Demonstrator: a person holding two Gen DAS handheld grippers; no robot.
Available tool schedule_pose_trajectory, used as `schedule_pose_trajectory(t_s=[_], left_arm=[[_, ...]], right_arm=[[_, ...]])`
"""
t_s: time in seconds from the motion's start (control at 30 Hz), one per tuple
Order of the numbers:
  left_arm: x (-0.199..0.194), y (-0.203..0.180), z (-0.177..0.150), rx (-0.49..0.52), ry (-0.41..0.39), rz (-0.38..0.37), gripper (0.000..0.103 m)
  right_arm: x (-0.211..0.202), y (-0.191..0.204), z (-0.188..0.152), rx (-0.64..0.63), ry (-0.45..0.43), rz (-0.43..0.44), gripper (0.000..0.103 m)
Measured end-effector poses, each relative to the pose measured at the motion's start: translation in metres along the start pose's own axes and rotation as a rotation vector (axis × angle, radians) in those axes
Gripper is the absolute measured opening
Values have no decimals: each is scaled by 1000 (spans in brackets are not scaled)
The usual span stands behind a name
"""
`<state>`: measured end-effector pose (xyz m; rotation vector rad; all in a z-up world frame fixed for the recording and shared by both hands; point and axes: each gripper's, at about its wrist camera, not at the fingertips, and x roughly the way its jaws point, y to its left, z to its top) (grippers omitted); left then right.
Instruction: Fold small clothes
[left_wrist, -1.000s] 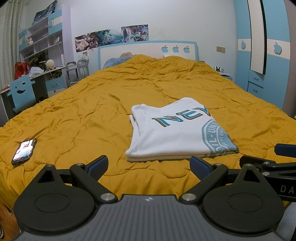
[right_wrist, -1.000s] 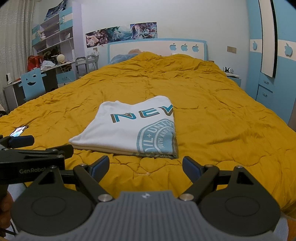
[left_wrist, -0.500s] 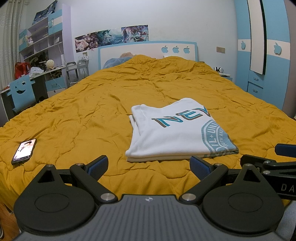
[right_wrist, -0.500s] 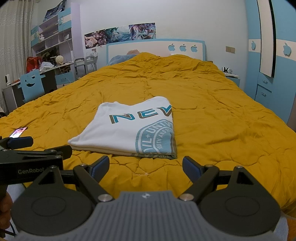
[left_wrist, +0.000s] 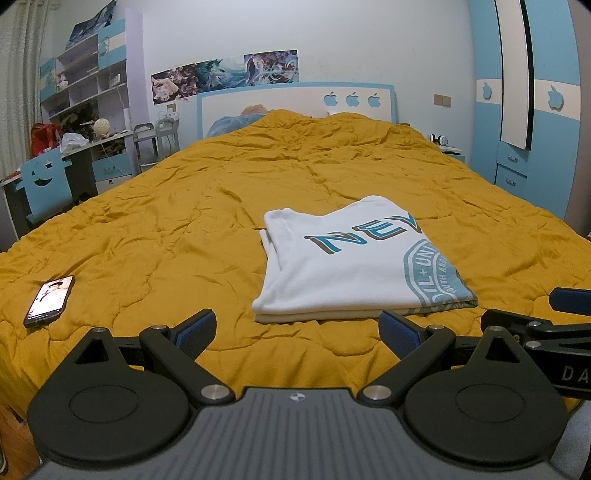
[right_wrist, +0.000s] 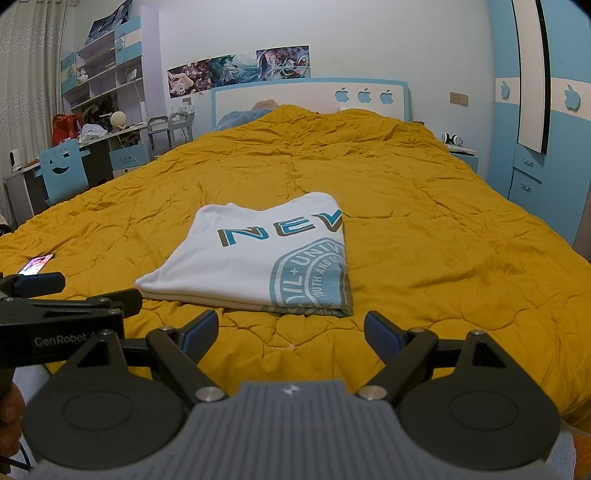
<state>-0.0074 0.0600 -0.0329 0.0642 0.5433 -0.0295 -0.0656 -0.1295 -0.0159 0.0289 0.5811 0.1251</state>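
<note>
A wide bed (left_wrist: 207, 206) under a rumpled mustard quilt fills both views; a white T-shirt (left_wrist: 354, 266) printed in teal lies folded flat near its foot edge; the left tongs (left_wrist: 297, 328) and right tongs (right_wrist: 291, 328) hover just short of it, both spread wide and empty; a phone (left_wrist: 50, 301) lies well apart to the left.

Both views are taken low from the foot of the bed (left_wrist: 184, 206), facing its headboard (right_wrist: 310, 96). The left tongs (left_wrist: 297, 328) are seen left of the right tongs (right_wrist: 291, 328). The folded shirt (left_wrist: 354, 262), lying near, is shared.
</note>
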Motion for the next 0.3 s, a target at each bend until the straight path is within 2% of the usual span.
schedule_pose_trajectory(t_s=[0.3], left_arm=[[-2, -3, 0, -8, -8, 1, 103]], right_arm=[[-1, 0, 0, 1, 0, -1, 82]])
